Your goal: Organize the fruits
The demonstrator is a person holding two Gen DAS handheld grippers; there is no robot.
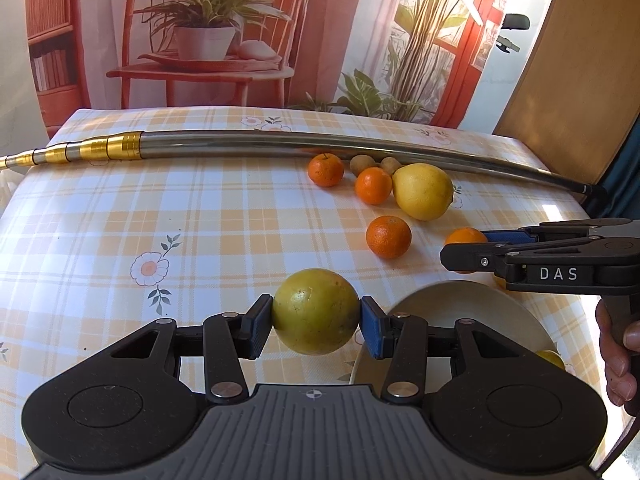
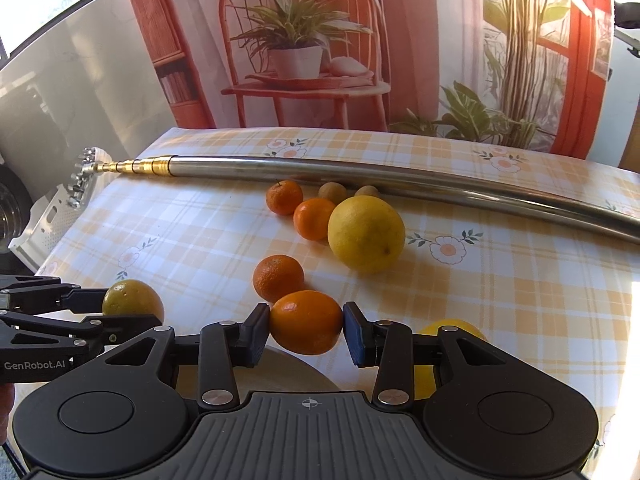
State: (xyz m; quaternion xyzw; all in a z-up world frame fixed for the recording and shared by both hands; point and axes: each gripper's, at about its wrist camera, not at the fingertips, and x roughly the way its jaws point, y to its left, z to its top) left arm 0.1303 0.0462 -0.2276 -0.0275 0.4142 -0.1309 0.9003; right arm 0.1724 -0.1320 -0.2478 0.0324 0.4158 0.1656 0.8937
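My left gripper (image 1: 316, 322) is shut on a yellow-green citrus fruit (image 1: 315, 311), held above the checked tablecloth just left of a cream plate (image 1: 452, 304). My right gripper (image 2: 305, 332) is shut on an orange (image 2: 306, 322) over the plate's edge (image 2: 296, 372). The right gripper (image 1: 464, 256) also shows at the right of the left wrist view, the left gripper (image 2: 120, 312) at the left of the right wrist view. On the cloth lie a big yellow lemon (image 2: 366, 233), three small oranges (image 2: 278, 278) (image 2: 313, 218) (image 2: 284, 197) and two small brown fruits (image 2: 332, 191).
A long steel telescopic pole (image 2: 360, 174) with gold collars lies across the table behind the fruit. Another yellow fruit (image 2: 452, 330) sits partly hidden behind my right gripper's finger. A printed backdrop hangs behind the table. A hand (image 1: 618, 360) holds the right gripper's handle.
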